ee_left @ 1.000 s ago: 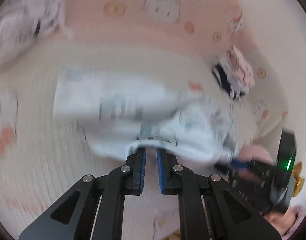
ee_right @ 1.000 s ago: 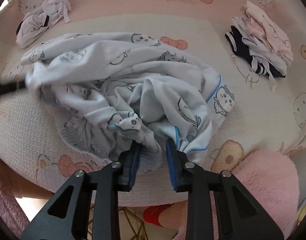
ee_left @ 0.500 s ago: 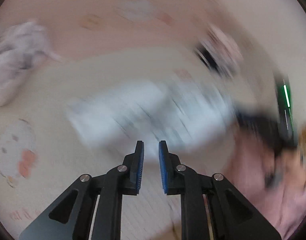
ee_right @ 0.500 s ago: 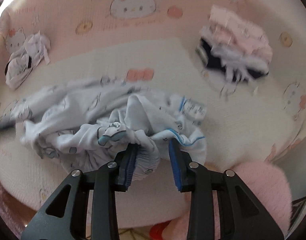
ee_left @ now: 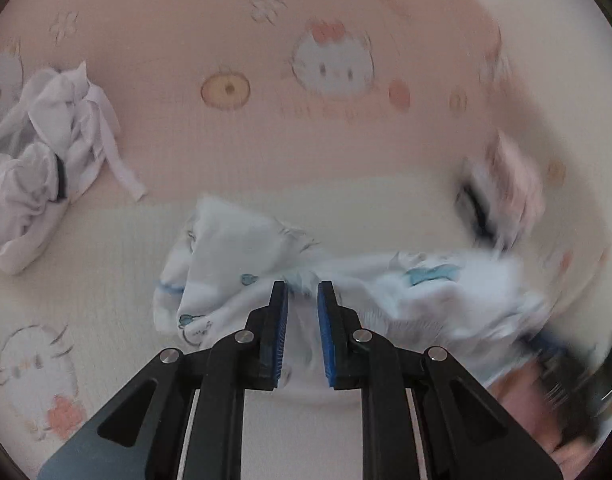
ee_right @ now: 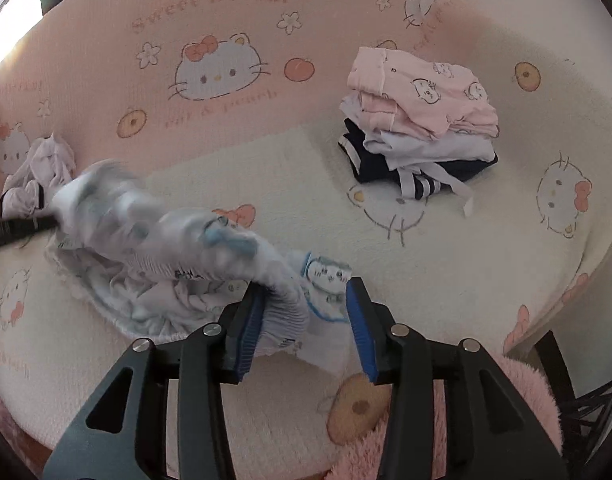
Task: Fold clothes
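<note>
A crumpled white garment with blue cartoon prints (ee_left: 242, 264) (ee_right: 162, 256) is stretched between my two grippers above the cream mat. My left gripper (ee_left: 303, 296) has its jaws narrowly apart with the garment's cloth between them; it also shows as a dark bar in the right wrist view (ee_right: 18, 228). My right gripper (ee_right: 306, 300) has its jaws well apart, with the ribbed hem lying against the left pad (ee_right: 252, 320). The far side of the garment is motion-blurred.
A folded stack of pink, white and navy clothes (ee_right: 422, 120) sits at the right. A crumpled white garment (ee_left: 42, 176) (ee_right: 34, 176) lies at the left. Pink Hello Kitty bedding (ee_right: 222, 72) lies behind. A pink fluffy thing (ee_right: 446, 432) is bottom right.
The garment has been lifted and pulled out between the grippers. My right gripper's jaws have opened wider. My left gripper has swung back onto the cloth.
</note>
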`<state>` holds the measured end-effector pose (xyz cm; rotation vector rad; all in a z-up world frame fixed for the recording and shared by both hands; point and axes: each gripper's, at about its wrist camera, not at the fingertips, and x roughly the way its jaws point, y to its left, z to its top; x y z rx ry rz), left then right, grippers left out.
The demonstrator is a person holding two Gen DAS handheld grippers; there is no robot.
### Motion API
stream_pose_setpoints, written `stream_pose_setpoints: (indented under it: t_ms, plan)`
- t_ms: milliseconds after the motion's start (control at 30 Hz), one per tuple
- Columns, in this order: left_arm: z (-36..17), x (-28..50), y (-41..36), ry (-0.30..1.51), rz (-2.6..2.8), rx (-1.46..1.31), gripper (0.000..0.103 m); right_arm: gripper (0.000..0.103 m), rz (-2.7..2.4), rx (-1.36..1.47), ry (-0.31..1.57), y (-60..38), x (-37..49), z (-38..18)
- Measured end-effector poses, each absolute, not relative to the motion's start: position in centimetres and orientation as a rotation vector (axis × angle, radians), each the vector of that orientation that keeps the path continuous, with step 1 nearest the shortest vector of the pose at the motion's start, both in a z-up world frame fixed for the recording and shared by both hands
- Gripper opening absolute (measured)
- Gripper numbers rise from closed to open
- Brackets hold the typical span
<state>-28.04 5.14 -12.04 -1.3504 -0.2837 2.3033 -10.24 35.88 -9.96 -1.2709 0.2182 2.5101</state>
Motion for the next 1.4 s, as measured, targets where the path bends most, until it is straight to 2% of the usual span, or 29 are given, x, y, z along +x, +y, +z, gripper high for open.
stream_pose_setpoints:
  t_ms: [33, 67, 100, 200, 367, 567, 600, 667, 733, 833, 967, 1067, 1133, 1233, 1400]
  plan:
    - [-11.9, -28.2, 4.4, -0.339, 2.309, -1.346, 0.023, 0.041, 2.503, -1.279, 0.217, 36.1, -10.6, -10.2]
    - [-11.7, -28.4, 3.8, -0.395, 2.314, -1.342, 0.037, 0.041, 2.484, -1.306, 0.227, 36.3, -11.0, -10.8]
    - [-11.7, -28.4, 3.5, -0.37, 2.322, -1.355, 0.044, 0.041, 2.462, -1.347, 0.261, 36.6, -11.3, -11.6]
    - [-13.0, -26.4, 4.6, -0.157, 2.231, -1.403, 0.044, 0.042, 2.443, -1.428, 0.325, 36.8, -11.5, -12.7]
    - [-14.7, -23.3, 9.3, 0.192, 2.222, -1.363, 0.044, 0.043, 2.451, -1.469, 0.276, 35.8, -11.8, -13.1]
    - [-16.8, -22.3, 14.4, 0.574, 2.31, -1.329, 0.044, 0.046, 2.366, -1.696, 0.282, 33.8, -10.5, -16.1]
    - [-17.2, -22.7, 15.2, 0.62, 2.322, -1.342, 0.038, 0.045, 2.381, -1.693, 0.211, 32.9, -10.3, -15.9]
    - [-17.3, -23.1, 16.0, 0.588, 2.331, -1.377, 0.017, 0.03, 2.423, -1.701, 0.099, 31.4, -10.4, -15.7]
    - [-15.9, -22.7, 15.5, 0.492, 2.375, -1.361, 0.013, 0.023, 2.45, -1.675, 0.062, 31.0, -10.3, -15.4]
    - [-12.5, -21.3, 13.3, 0.371, 2.462, -1.288, 0.012, 0.022, 2.446, -1.619, 0.064, 31.8, -10.2, -14.8]
    - [-7.6, -18.0, 8.5, 0.184, 2.539, -1.22, 0.01, 0.022, 2.459, -1.615, 0.229, 33.4, -10.3, -14.2]
    - [-5.4, -14.4, 6.0, 0.168, 2.586, -1.175, 0.01, 0.023, 2.502, -1.66, 0.199, 31.5, -10.5, -14.3]
    - [-4.6, -12.1, 4.6, 0.161, 2.621, -1.169, 0.01, 0.023, 2.528, -1.667, 0.103, 29.8, -10.5, -14.1]
    - [-4.0, -9.3, 1.8, 0.056, 2.669, -1.167, 0.01, 0.023, 2.559, -1.616, -0.011, 28.2, -9.9, -13.0]
    - [-5.3, -6.2, -1.2, -0.051, 2.73, -1.248, 0.01, 0.023, 2.617, -1.594, 0.09, 27.8, -8.6, -10.8]
